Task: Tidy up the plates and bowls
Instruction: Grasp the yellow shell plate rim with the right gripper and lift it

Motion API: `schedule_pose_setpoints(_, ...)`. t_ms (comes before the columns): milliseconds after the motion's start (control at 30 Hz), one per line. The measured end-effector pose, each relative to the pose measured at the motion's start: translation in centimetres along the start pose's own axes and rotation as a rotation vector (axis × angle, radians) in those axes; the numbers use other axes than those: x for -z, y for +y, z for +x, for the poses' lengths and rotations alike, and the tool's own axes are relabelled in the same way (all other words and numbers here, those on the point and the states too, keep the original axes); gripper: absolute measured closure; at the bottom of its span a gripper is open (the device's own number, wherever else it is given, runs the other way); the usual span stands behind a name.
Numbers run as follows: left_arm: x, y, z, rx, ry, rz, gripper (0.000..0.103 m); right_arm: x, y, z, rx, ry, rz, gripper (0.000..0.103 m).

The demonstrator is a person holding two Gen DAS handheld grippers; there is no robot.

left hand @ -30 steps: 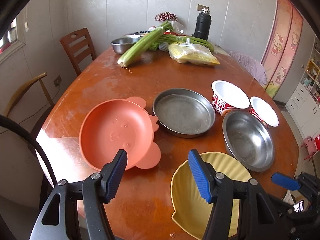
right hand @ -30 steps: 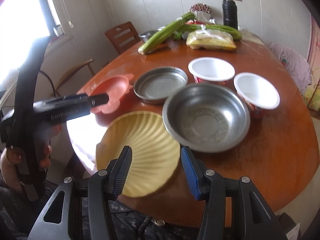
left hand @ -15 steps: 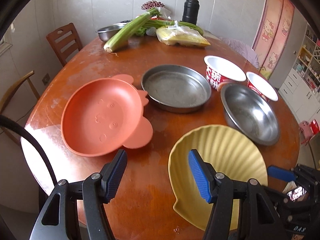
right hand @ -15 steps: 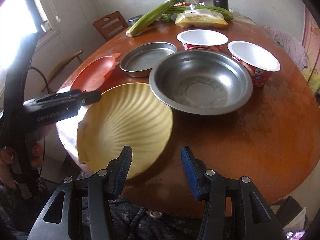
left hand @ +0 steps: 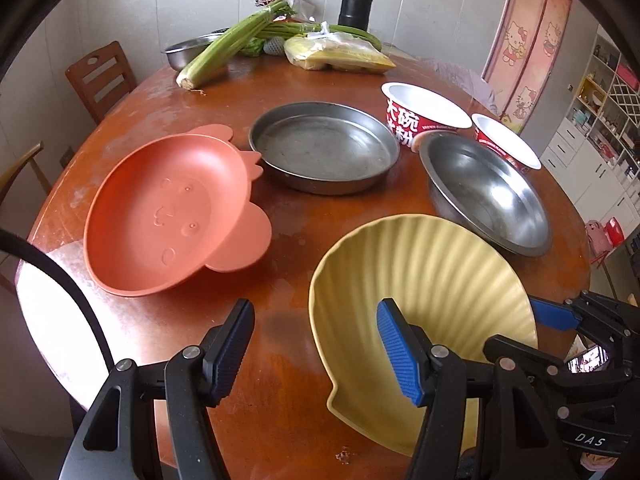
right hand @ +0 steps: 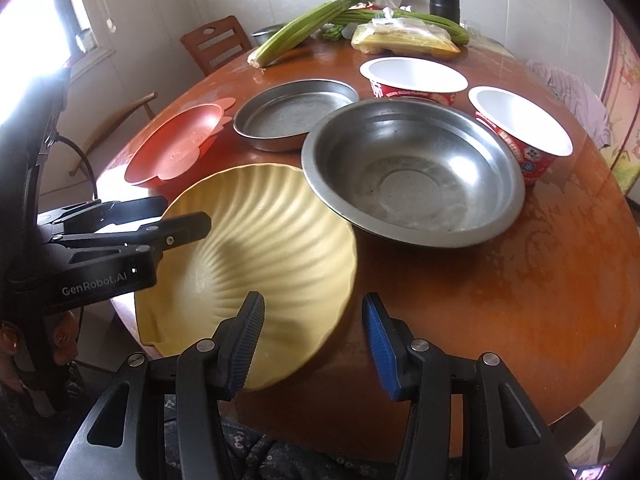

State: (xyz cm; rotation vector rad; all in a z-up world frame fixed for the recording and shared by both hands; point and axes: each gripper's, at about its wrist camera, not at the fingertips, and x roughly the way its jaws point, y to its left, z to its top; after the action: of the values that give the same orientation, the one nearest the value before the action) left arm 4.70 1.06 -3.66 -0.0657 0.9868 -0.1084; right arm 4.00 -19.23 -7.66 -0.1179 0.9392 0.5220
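A yellow shell-shaped plate lies at the table's near edge. An orange animal-shaped plate lies left of it. A flat steel pan and a steel bowl lie behind; the bowl's rim overlaps the yellow plate. Two red paper bowls stand at the right. My left gripper is open, its right finger over the yellow plate's near rim. My right gripper is open, straddling the plate's right rim.
Celery, a yellow bag, a black flask and a steel bowl sit at the table's far side. Wooden chairs stand at the left. The round table's near edge is just below the grippers.
Both grippers have moved forward and down toward the yellow plate, which now looms larger. Both stay open. The dishes have not moved.
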Motion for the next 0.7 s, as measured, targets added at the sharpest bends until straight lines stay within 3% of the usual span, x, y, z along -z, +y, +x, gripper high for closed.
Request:
schedule_pose_setpoints(167,0.3,-0.4,0.4,0.022,0.012,0.012,0.040,-0.1,0.6,0.5,0.017,0.004,-0.025,0.053)
schedule_pose_setpoints(233,0.3,-0.4,0.4,0.026,0.011,0.009,0.045,-0.1,0.7,0.6,0.011,0.001,-0.030,0.053)
schedule_pose_setpoints(300,0.2,-0.4,0.4,0.037,0.006,0.001,0.059,-0.1,0.8,0.7,0.000,-0.006,-0.026,0.053)
schedule_pose_setpoints(367,0.3,-0.3,0.4,0.047,0.002,0.001,0.064,0.0,1.1,0.7,0.007,-0.012,-0.033,0.053)
schedule_pose_setpoints(700,0.8,-0.4,0.0,0.040,-0.009,-0.003,0.065,0.1,2.3,0.8,-0.003,-0.015,-0.056,0.053)
